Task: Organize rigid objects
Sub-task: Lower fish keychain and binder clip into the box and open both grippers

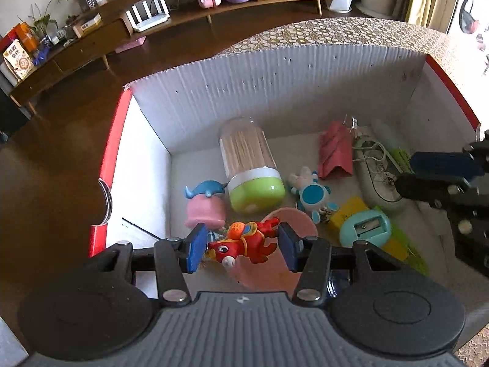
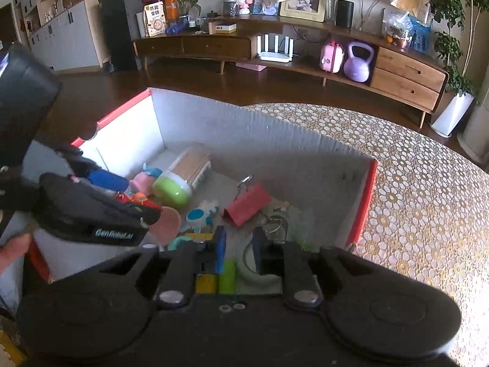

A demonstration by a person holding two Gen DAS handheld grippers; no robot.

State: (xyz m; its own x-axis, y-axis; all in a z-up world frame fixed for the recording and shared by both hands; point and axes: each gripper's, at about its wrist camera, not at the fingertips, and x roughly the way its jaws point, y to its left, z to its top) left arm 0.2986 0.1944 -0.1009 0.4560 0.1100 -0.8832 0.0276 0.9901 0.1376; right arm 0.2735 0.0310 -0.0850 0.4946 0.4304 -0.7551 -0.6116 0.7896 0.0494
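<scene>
My left gripper is shut on a red toy dragon and holds it over the white box with red rims. In the box lie a toothpick jar with a green lid, a pink and blue whale toy, a blue and white rabbit toy, a red pouch, a white shoe, a teal pencil sharpener and a pink dish. My right gripper is open and empty above the box's near right part; the left gripper with the dragon is at its left.
The box stands on a table with a gold flower-patterned cloth. Beyond it are a dark wood floor and a long wooden sideboard with a router, a pink case and a purple kettlebell. Yellow and green items lie under my right gripper.
</scene>
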